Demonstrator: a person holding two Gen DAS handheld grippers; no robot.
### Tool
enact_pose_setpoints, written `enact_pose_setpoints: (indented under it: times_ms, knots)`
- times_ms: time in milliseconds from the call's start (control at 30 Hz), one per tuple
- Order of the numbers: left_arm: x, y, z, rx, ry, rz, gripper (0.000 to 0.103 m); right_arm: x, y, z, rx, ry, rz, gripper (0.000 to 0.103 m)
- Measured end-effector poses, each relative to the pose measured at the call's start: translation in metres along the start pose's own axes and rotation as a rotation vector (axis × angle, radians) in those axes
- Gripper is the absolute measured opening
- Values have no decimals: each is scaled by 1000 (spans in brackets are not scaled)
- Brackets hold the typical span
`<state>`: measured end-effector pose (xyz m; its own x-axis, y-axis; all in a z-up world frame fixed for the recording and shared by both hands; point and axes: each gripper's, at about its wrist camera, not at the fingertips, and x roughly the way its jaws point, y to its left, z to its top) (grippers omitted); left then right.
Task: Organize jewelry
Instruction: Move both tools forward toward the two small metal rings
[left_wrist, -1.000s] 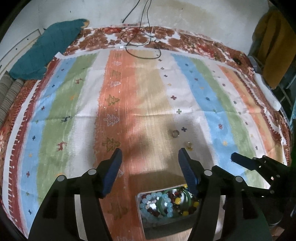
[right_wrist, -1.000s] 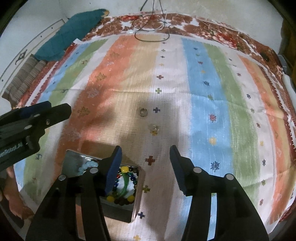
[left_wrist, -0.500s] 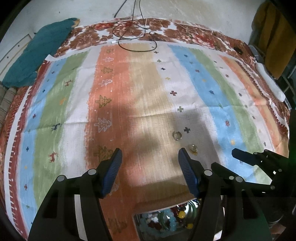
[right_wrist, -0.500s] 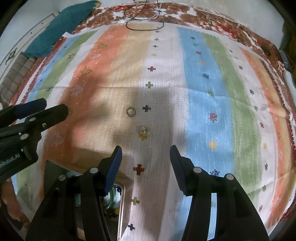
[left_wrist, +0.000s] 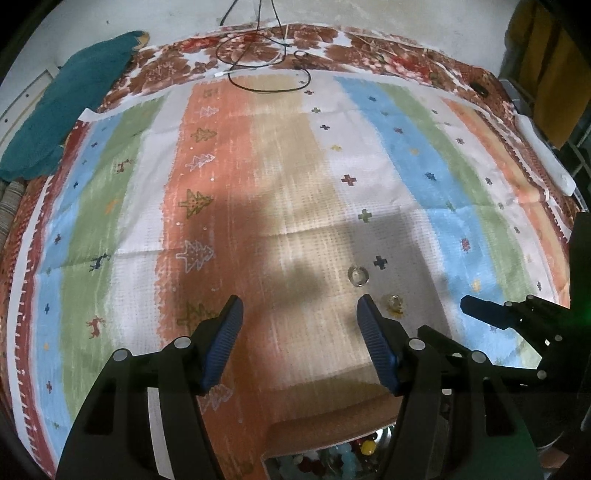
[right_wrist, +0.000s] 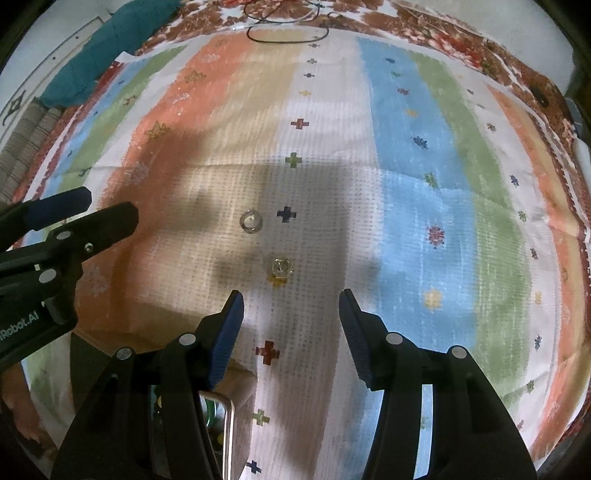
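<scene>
tin (left_wrist: 325, 459) cut off at btm edge; beads (left_wrist: 364, 448) blurred

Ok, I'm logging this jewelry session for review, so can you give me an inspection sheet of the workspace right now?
Surface: striped cloth with small cross and tree motifs, spread over a red patterned cover.
Job's things: two small rings, far ring and near ring, lying apart on the cloth; metal box of beaded jewelry at the near edge, mostly hidden.
Clutter: teal cloth at the far left corner.
Grippers: left gripper open, empty; right gripper open, empty, the near ring just beyond its fingertips.
Cables: black cable looped at the far edge.
Surroundings: pale floor; yellow fabric hanging at the right.
</scene>
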<state>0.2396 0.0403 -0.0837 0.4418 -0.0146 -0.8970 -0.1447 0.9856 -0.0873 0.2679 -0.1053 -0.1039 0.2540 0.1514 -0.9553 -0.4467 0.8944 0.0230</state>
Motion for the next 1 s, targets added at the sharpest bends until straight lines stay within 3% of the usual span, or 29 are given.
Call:
enact_pose_setpoints:
  times_ms: [467, 867, 1000]
  knots:
    - [30, 3, 12, 15, 63, -17, 64, 35, 1, 16, -4, 56, 17, 53]
    - [58, 6, 19, 24, 117, -27, 64, 57, 1, 27, -14, 74, 40, 40]
    - [60, 4, 22, 34, 114, -41, 64, 62, 0, 29, -9, 83, 19, 28]
